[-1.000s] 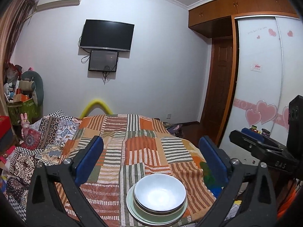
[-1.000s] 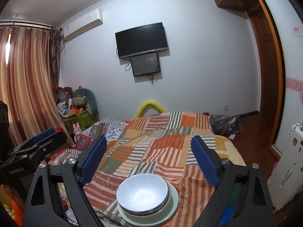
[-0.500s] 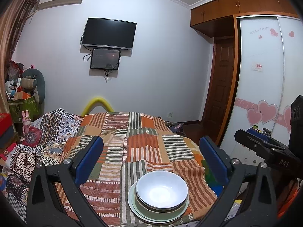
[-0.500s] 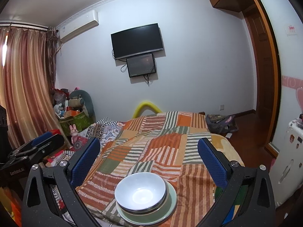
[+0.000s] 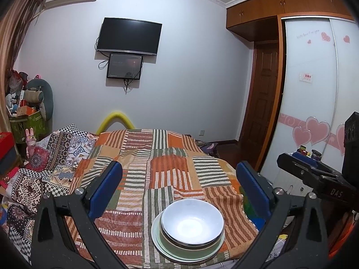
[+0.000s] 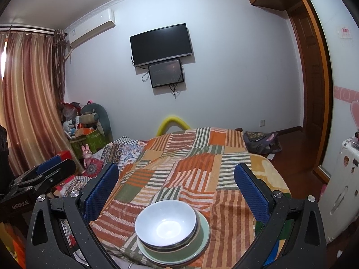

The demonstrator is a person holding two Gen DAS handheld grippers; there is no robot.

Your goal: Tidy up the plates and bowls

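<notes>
Left wrist view first. Left gripper (image 5: 179, 186) spread wide, blue fingers (image 5: 105, 189) at lower left and lower right of the frame, nothing between them but bedspread. Stack sitting low and centre, on the near edge of the bed (image 5: 157, 157): white bowl (image 5: 192, 222) nested on what looks like a second, darker-rimmed bowl, all on a pale green plate (image 5: 161, 239). Hard to tell how many pieces are in there. Right gripper (image 5: 314, 179) poking in from the right edge, "DAS" readable on its side. Small red label on the wardrobe door (image 5: 309, 78) at upper right, too small to read.

Right wrist view now. Right gripper (image 6: 176, 185) at full spread, having just been opening, fingers (image 6: 101, 190) empty and clear of the stack. Same bowl (image 6: 165, 224) on the same plate (image 6: 202, 242), bottom centre. Left gripper (image 6: 40, 174) at the left edge, "GenRobot.AI" printed on it.

Looks like stacking is basically done, with both grippers hovering short of the pile. Next move, if any: probably a nudge to centre the bowl, slightly off to one side of the plate. Careful near the bed edge, soft surface.
</notes>
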